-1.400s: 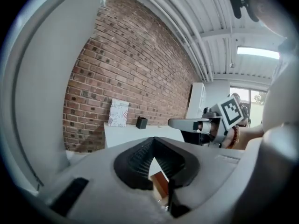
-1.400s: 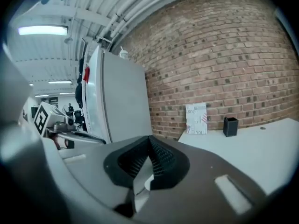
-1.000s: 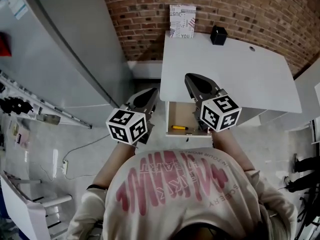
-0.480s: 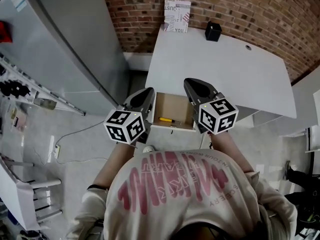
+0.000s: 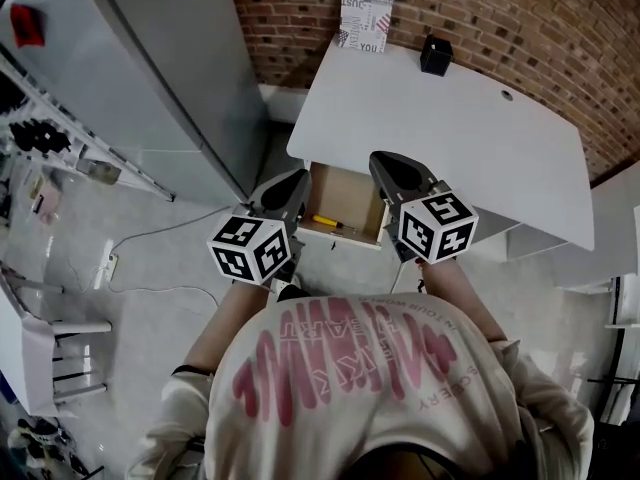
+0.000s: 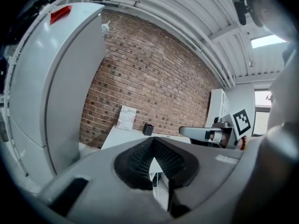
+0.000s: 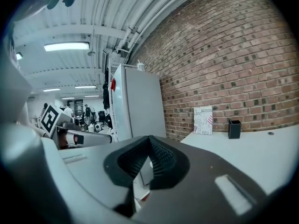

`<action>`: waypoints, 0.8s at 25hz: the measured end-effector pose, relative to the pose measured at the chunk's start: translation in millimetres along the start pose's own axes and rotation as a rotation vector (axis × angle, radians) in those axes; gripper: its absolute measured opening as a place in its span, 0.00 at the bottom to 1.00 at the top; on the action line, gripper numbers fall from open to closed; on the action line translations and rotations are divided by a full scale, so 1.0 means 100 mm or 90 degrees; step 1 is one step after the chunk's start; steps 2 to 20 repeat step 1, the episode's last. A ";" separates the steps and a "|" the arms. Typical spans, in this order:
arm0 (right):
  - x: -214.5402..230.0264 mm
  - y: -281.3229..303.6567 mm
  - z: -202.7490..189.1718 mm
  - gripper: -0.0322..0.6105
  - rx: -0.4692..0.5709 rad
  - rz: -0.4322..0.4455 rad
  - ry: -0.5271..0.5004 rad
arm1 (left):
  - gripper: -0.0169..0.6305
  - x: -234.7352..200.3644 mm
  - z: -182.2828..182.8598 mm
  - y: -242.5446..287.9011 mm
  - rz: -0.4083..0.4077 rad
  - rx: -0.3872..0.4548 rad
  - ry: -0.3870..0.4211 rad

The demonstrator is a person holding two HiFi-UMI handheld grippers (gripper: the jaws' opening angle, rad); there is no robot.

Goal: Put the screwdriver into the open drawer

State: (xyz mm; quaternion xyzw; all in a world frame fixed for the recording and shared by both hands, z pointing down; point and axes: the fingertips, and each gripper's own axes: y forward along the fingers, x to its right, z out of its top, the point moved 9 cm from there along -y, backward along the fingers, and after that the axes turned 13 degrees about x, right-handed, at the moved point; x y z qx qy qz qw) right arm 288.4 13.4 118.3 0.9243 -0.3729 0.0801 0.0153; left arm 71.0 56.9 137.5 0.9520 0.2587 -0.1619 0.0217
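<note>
Both grippers are looking clenched with nothing in them. Head view: left gripper (image 5: 290,186) and right gripper (image 5: 392,168) are hovering either side of the open drawer (image 5: 352,200) under the white desk (image 5: 450,128), and the yellow-handled screwdriver (image 5: 327,222) is lying inside it. Left gripper view: jaws are meeting at the tips, empty. Right gripper view: same deal, pressing together on nothing. So I'm reckoning the drop-off is done, and next I'm just needing to keep clear of that drawer, no grabbing.

R tongs (image 7: 149,138) closed, empty; white desk (image 7: 243,148) w/ card (image 7: 202,120), black box (image 7: 234,129) by brick wall (image 7: 224,55).
</note>
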 end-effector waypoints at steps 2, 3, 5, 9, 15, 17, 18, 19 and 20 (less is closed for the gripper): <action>0.00 -0.04 0.00 0.07 -0.001 0.003 0.002 | 0.03 0.04 -0.01 -0.02 0.003 0.001 0.000; 0.00 -0.04 0.00 0.07 -0.001 0.003 0.002 | 0.03 0.04 -0.01 -0.02 0.003 0.001 0.000; 0.00 -0.04 0.00 0.07 -0.001 0.003 0.002 | 0.03 0.04 -0.01 -0.02 0.003 0.001 0.000; 0.00 -0.04 0.00 0.07 -0.001 0.003 0.002 | 0.03 0.04 -0.01 -0.02 0.003 0.001 0.000; 0.00 -0.04 0.00 0.07 -0.001 0.003 0.002 | 0.03 0.04 -0.01 -0.02 0.003 0.001 0.000; 0.00 -0.04 0.00 0.07 -0.001 0.003 0.002 | 0.03 0.04 -0.01 -0.02 0.003 0.001 0.000; 0.00 -0.04 0.00 0.07 -0.001 0.003 0.002 | 0.03 0.04 -0.01 -0.02 0.003 0.001 0.000; 0.00 -0.04 0.00 0.07 -0.001 0.003 0.002 | 0.03 0.04 -0.01 -0.02 0.003 0.001 0.000; 0.00 -0.04 0.00 0.07 -0.001 0.003 0.002 | 0.03 0.04 -0.01 -0.02 0.003 0.001 0.000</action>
